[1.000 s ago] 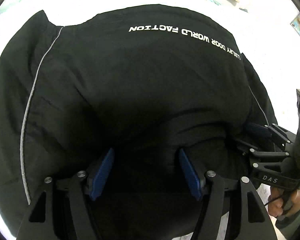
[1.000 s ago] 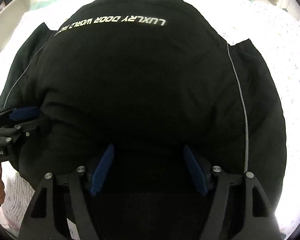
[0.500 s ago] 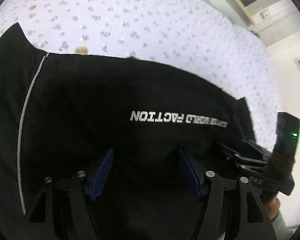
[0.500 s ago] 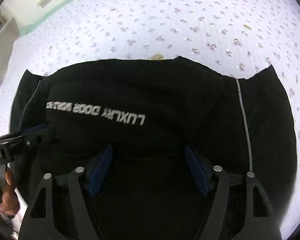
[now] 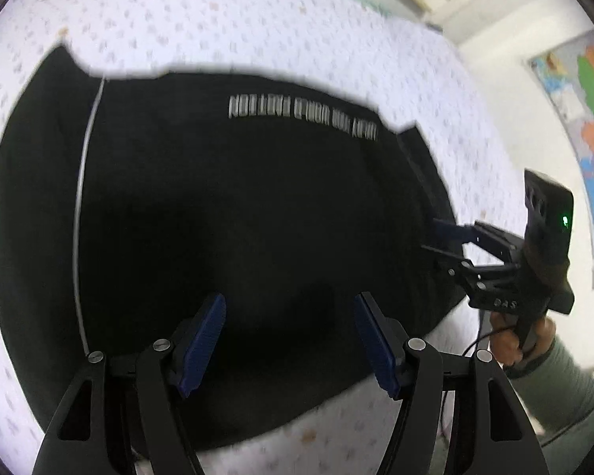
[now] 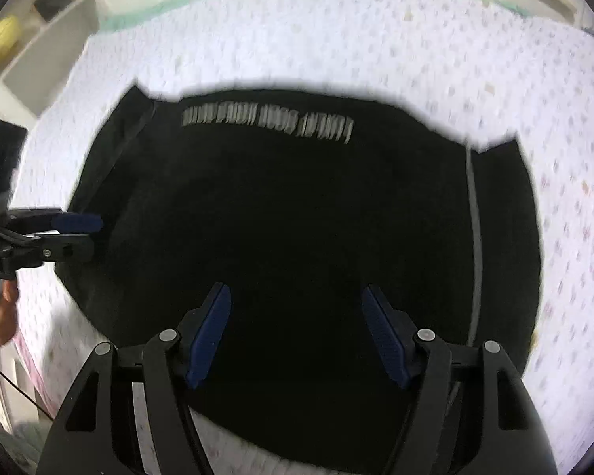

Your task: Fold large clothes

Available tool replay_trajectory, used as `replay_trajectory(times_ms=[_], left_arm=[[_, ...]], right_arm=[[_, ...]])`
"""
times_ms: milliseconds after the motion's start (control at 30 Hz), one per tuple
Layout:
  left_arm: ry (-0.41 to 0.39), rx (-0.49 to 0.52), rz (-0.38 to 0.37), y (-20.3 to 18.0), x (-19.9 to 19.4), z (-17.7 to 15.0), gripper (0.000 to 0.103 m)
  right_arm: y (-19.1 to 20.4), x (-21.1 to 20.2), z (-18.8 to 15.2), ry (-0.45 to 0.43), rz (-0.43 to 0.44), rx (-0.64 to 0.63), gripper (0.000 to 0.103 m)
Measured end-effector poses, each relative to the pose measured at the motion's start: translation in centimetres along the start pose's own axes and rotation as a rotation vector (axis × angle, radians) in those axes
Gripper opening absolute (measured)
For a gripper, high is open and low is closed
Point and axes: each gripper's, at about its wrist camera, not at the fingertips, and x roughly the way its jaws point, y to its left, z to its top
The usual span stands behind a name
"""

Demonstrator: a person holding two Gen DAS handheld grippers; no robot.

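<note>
A large black garment (image 5: 237,206) with a line of white lettering and a thin white side stripe lies folded on the flowered bed sheet (image 5: 217,19); it also shows in the right wrist view (image 6: 297,217). My left gripper (image 5: 289,336) is open and empty above the garment's near edge. My right gripper (image 6: 297,332) is open and empty above the near edge too. Each gripper shows in the other's view, the right gripper (image 5: 447,237) at the garment's right edge and the left gripper (image 6: 75,233) at its left edge. Both views are motion-blurred.
The white flowered sheet (image 6: 336,31) surrounds the garment on all sides. A colourful map (image 5: 586,118) hangs on the wall at the right. White shelves (image 6: 39,39) with a yellow object stand at the far left. The bed's near edge runs below both grippers.
The garment was close under both grippers and filled the views. It now lies flat on the sheet and both grippers have pulled back and up, jaws open throughout.
</note>
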Motion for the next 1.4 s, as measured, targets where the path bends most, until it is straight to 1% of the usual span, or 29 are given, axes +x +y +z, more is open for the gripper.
replay_trajectory(times_ms=[33, 67, 133, 200, 267, 333, 400, 467, 533, 567, 600, 633, 667, 733, 767, 800, 833, 900, 967, 1033, 1067, 1133, 1200, 1267, 1300, 1333, 1367, 1400], left_arm=[[0.018, -0.011, 0.013, 0.4, 0.7, -0.6, 0.068], [0.030, -0.019, 0.065, 0.7, 2.1, -1.4, 0.068], [0.046, -0.020, 0.154, 1.1, 4.2, -2.0, 0.068], [0.039, -0.041, 0.186, 1.2, 4.4, -1.7, 0.068], [0.022, -0.052, 0.183, 0.7, 3.5, -1.4, 0.068], [-0.009, -0.067, 0.154, 0.7, 1.9, -1.8, 0.068], [-0.051, -0.098, 0.125, 1.5, -0.4, -2.7, 0.068], [-0.093, -0.126, 0.118, 2.8, -2.6, -3.3, 0.068], [-0.105, -0.169, 0.145, 2.6, -3.9, -3.2, 0.068], [-0.112, -0.184, 0.158, 3.2, -4.5, -3.3, 0.068], [-0.122, -0.203, 0.176, 3.9, -5.5, -3.2, 0.068], [-0.135, -0.218, 0.188, 4.5, -6.3, -2.9, 0.068], [-0.155, -0.235, 0.197, 4.8, -7.1, -3.4, 0.068], [-0.191, -0.267, 0.206, 6.6, -9.1, -3.1, 0.068], [-0.210, -0.283, 0.207, 7.9, -10.8, -3.8, 0.068], [-0.227, -0.296, 0.210, 8.9, -11.9, -3.9, 0.068], [-0.240, -0.306, 0.215, 9.9, -12.8, -3.7, 0.068], [-0.243, -0.316, 0.221, 10.9, -13.7, -3.6, 0.068], [-0.230, -0.320, 0.224, 11.5, -13.6, -3.3, 0.068], [-0.208, -0.325, 0.231, 12.3, -12.8, -2.6, 0.068], [-0.199, -0.326, 0.232, 12.3, -11.8, -2.1, 0.068], [-0.183, -0.336, 0.213, 12.8, -10.4, -1.3, 0.068], [-0.170, -0.350, 0.188, 13.8, -10.0, -0.9, 0.068], [-0.151, -0.366, 0.132, 14.6, -9.0, -0.6, 0.068], [-0.136, -0.377, 0.097, 14.9, -8.5, -0.5, 0.068], [-0.129, -0.384, 0.077, 15.2, -8.1, -0.4, 0.068], [-0.124, -0.388, 0.065, 15.5, -7.6, -0.2, 0.068], [-0.118, -0.391, 0.058, 15.7, -7.2, -0.1, 0.068]], right_arm=[[-0.1, 1.4, -0.7, 0.034, -0.034, 0.020, 0.073], [-0.6, 2.2, -1.1, 0.049, -0.027, 0.048, 0.073], [-1.2, 2.7, -0.9, 0.050, -0.009, 0.109, 0.072], [-1.5, 2.8, -0.3, 0.059, -0.018, 0.140, 0.072], [-1.2, 2.2, 0.2, 0.058, -0.030, 0.132, 0.072], [-1.5, 0.8, 0.6, 0.039, -0.018, 0.142, 0.072], [-2.5, -1.2, 0.1, -0.005, 0.008, 0.164, 0.073], [-3.7, -3.4, -0.7, -0.045, 0.013, 0.200, 0.074], [-6.2, -4.9, -1.0, -0.067, 0.009, 0.242, 0.074], [-7.5, -5.6, -1.6, -0.080, 0.003, 0.270, 0.074], [-8.1, -6.2, -3.2, -0.088, -0.002, 0.290, 0.075], [-9.7, -6.8, -3.4, -0.098, -0.010, 0.329, 0.075], [-11.9, -7.2, -4.8, -0.105, -0.010, 0.349, 0.075], [-14.5, -8.0, -5.7, -0.123, -0.017, 0.407, 0.076], [-15.6, -8.3, -5.7, -0.133, -0.023, 0.432, 0.076], [-15.6, -7.6, -5.3, -0.138, -0.028, 0.444, 0.076], [-16.6, -7.8, -5.2, -0.145, -0.037, 0.460, 0.076], [-17.7, -8.3, -5.3, -0.149, -0.058, 0.469, 0.076], [-18.2, -8.1, -5.2, -0.149, -0.069, 0.473, 0.076], [-18.7, -7.7, -4.9, -0.144, -0.071, 0.473, 0.076], [-18.9, -7.5, -4.8, -0.139, -0.075, 0.469, 0.076], [-19.4, -6.9, -4.7, -0.122, -0.070, 0.465, 0.076], [-19.6, -5.9, -4.3, -0.108, -0.042, 0.466, 0.076], [-19.7, -4.9, -4.1, -0.097, -0.010, 0.463, 0.076], [-19.8, -4.4, -3.9, -0.099, 0.013, 0.470, 0.076], [-20.1, -3.9, -3.9, -0.103, 0.054, 0.488, 0.076], [-20.3, -3.8, -3.9, -0.106, 0.080, 0.501, 0.076], [-20.6, -3.2, -3.8, -0.107, 0.125, 0.524, 0.076]])
